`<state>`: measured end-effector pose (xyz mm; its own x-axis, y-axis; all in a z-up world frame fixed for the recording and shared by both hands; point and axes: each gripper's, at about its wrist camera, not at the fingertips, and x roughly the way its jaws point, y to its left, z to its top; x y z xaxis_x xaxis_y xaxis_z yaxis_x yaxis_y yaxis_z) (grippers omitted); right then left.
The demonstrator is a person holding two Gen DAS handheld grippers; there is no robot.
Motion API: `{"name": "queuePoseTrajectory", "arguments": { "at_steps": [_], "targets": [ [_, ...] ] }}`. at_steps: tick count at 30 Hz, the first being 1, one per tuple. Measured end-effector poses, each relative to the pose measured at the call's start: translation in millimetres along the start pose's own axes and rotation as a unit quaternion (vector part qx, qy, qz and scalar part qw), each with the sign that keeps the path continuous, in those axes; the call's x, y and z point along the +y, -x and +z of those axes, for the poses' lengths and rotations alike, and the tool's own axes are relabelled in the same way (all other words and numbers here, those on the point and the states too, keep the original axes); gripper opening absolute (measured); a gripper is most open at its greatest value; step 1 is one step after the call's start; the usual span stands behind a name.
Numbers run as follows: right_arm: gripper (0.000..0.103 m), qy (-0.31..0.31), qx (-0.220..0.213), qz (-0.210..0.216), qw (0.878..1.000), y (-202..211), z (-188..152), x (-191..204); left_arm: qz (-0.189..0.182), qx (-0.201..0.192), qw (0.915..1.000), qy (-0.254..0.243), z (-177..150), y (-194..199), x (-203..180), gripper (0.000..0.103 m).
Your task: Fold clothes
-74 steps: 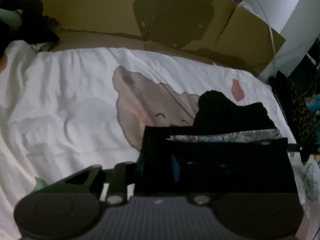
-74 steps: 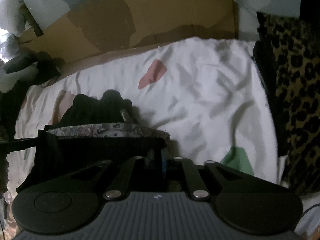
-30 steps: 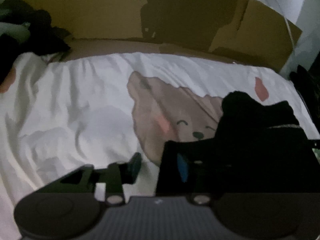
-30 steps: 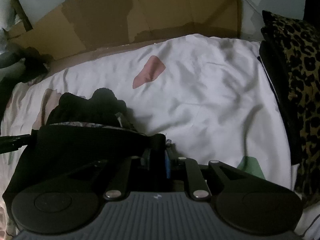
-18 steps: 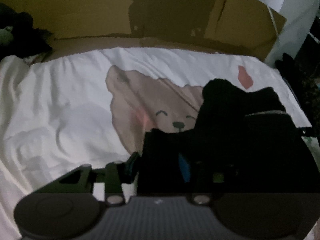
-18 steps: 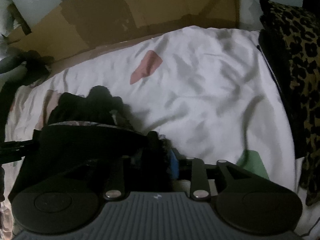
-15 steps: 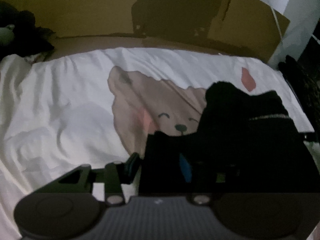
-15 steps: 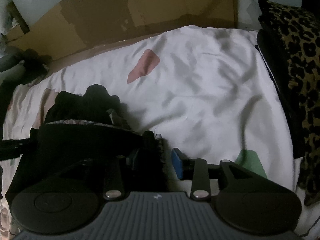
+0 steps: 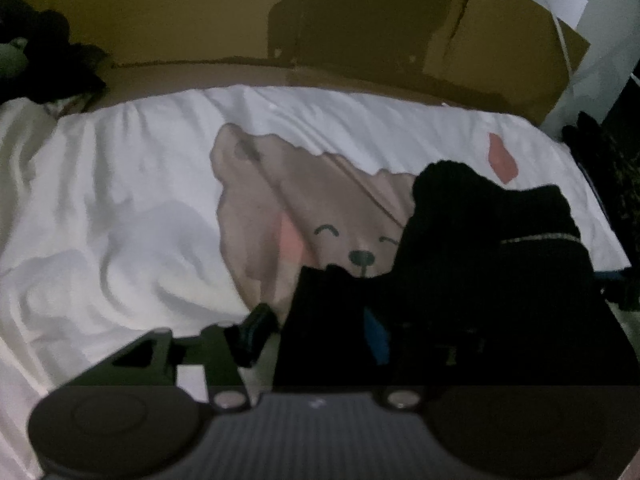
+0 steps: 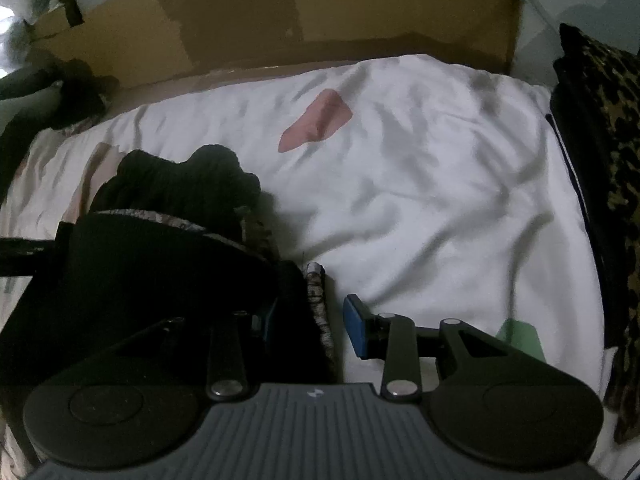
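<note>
A black garment [image 9: 480, 260] lies bunched and partly folded on the white bear-print sheet [image 9: 140, 200]. In the right wrist view the same garment [image 10: 160, 272] fills the lower left, with a grey patterned trim [image 10: 316, 300] along its edge. My left gripper [image 9: 316, 334] is open, and a fold of the black cloth sits loosely between its fingers, covering most of the right one. My right gripper [image 10: 312, 322] is open too. The garment's trimmed edge lies in its gap, and the blue right pad [image 10: 356, 328] is clear of the cloth.
Cardboard panels [image 9: 360, 20] stand along the far side of the bed. A leopard-print fabric [image 10: 612, 200] lines the right edge of the sheet [image 10: 420, 200]. A dark heap of clothes [image 9: 40, 60] sits at the far left corner.
My right gripper was shut on the garment's edge and has since spread its fingers and let go. The left fingers stayed apart, and that view shifted only slightly.
</note>
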<state>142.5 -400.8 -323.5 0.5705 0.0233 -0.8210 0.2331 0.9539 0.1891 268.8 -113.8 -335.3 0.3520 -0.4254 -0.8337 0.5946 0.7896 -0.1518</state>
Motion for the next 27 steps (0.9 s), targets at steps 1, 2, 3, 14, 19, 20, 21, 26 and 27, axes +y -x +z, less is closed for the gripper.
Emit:
{"name": "queuePoseTrajectory", "arguments": {
  "at_steps": [1,2,3,14,19,20,21,26,27],
  "targets": [
    [0.039,0.005,-0.001,0.000,1.000,1.2,0.2,1.4,0.000,0.001,1.0000,0.001,0.4,-0.1,0.0,0.054],
    [0.029,0.009,-0.001,0.000,1.000,2.4,0.4,2.8,0.000,0.001,1.0000,0.002,0.9,-0.2,0.0,0.054],
    [0.015,0.014,-0.002,-0.001,1.000,3.7,0.6,4.3,0.000,0.002,1.0000,0.003,1.3,-0.3,0.0,0.053],
    [0.006,0.024,-0.032,-0.008,0.999,32.8,1.7,0.8,-0.036,-0.023,0.9988,0.024,-2.8,24.1,9.4,0.009],
    [0.006,0.013,-0.061,-0.005,0.998,56.8,3.0,-4.9,-0.041,-0.054,0.9974,0.023,5.3,47.0,9.9,0.008],
    [0.006,0.010,-0.067,-0.004,0.998,61.6,3.8,-5.2,-0.042,-0.060,0.9971,0.022,8.2,51.2,8.7,0.008],
    [0.006,0.006,-0.073,-0.002,0.997,66.6,4.6,-5.6,-0.043,-0.066,0.9967,0.020,11.2,55.3,7.6,0.008],
    [0.006,-0.009,-0.098,0.007,0.995,86.2,13.4,-9.0,-0.046,-0.089,0.9949,0.012,30.8,69.4,1.2,0.008],
    [0.006,-0.012,-0.101,0.006,0.995,88.3,15.7,-10.4,-0.045,-0.091,0.9948,0.010,35.1,69.5,-0.1,0.008]
  ]
}}
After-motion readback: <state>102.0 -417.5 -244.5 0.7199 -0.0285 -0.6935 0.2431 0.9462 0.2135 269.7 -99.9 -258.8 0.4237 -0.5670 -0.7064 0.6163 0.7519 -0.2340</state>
